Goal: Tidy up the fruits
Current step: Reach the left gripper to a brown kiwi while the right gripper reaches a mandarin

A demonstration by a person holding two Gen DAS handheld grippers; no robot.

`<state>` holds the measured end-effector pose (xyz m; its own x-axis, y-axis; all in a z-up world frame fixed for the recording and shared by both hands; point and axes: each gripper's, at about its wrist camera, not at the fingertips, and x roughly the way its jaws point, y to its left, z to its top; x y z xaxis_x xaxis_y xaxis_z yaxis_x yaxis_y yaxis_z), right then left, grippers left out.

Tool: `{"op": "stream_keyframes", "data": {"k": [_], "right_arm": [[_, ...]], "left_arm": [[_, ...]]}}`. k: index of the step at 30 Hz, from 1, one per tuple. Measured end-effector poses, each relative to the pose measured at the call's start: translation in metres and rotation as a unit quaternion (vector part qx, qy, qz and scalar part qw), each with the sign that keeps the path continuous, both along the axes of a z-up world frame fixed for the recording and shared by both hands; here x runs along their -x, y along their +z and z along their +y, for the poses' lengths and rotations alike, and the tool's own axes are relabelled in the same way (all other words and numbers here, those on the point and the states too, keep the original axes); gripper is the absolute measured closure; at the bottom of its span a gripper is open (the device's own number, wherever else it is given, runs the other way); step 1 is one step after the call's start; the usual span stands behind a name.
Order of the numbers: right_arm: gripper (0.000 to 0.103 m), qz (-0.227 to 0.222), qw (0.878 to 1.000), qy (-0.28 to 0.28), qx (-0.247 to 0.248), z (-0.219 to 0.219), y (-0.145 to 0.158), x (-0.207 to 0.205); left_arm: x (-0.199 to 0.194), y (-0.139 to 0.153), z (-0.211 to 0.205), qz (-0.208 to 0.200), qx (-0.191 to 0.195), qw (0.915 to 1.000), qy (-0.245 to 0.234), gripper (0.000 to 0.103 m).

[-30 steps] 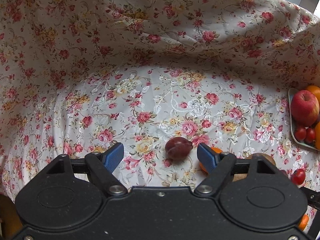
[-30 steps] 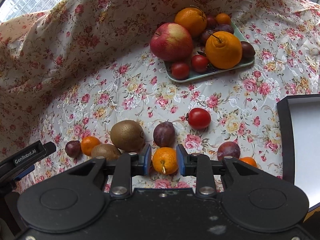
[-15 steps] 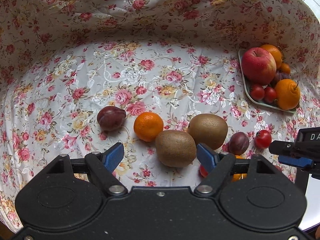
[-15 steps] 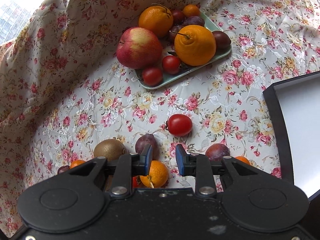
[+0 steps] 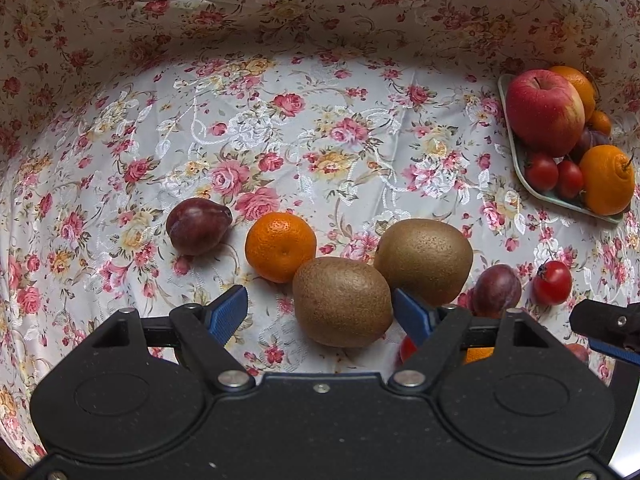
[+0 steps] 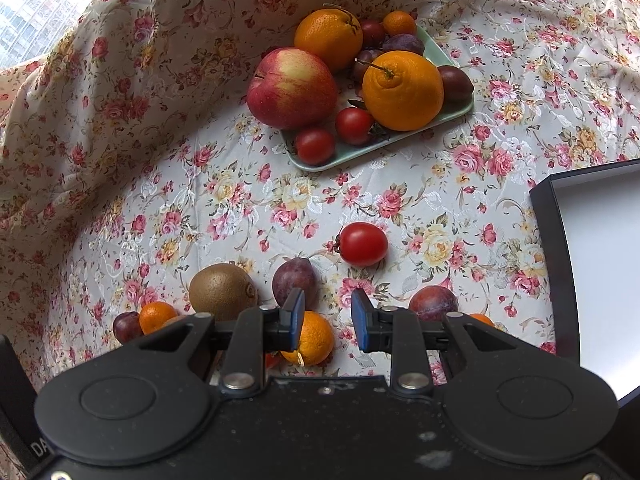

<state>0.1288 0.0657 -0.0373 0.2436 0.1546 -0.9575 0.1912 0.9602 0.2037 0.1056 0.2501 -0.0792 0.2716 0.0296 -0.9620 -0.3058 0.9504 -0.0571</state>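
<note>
My left gripper (image 5: pixel 320 314) is open and empty, its fingers either side of the near kiwi (image 5: pixel 342 301). A second kiwi (image 5: pixel 424 259), a mandarin (image 5: pixel 280 246) and a plum (image 5: pixel 197 225) lie beside it on the floral cloth. My right gripper (image 6: pixel 327 320) is open and empty, raised above a mandarin (image 6: pixel 314 340). Ahead of it lie a plum (image 6: pixel 295 280), a kiwi (image 6: pixel 222 290) and a cherry tomato (image 6: pixel 363 243). The green tray (image 6: pixel 456 112) holds an apple (image 6: pixel 291 88), oranges, plums and tomatoes.
A black box with a white inside (image 6: pixel 596 264) stands at the right. Another plum (image 6: pixel 433 302) and a small mandarin (image 6: pixel 482 319) lie near it. The floral cloth rises like a wall behind and to the left.
My left gripper has swung right and closed in on the near kiwi. My right gripper has let go of the mandarin, opened slightly and lifted.
</note>
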Motion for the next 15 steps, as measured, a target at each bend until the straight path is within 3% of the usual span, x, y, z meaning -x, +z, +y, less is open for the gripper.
{"op": "stream_keyframes", "data": {"k": [5,8,15], "right_arm": [[0.074,-0.001,1.0,0.0,0.003,-0.002,0.001,-0.001],[0.074,-0.003,1.0,0.0,0.003,-0.002,0.001,-0.002],[0.074,-0.002,1.0,-0.002,0.003,0.0,-0.001,-0.004]], "left_arm": [[0.003,-0.019,0.001,0.018,0.031,0.9993,0.013,0.023],[0.005,-0.021,0.004,0.012,0.073,0.9971,0.019,0.042],[0.01,-0.001,0.007,0.022,0.049,0.9979,0.036,0.045]]}}
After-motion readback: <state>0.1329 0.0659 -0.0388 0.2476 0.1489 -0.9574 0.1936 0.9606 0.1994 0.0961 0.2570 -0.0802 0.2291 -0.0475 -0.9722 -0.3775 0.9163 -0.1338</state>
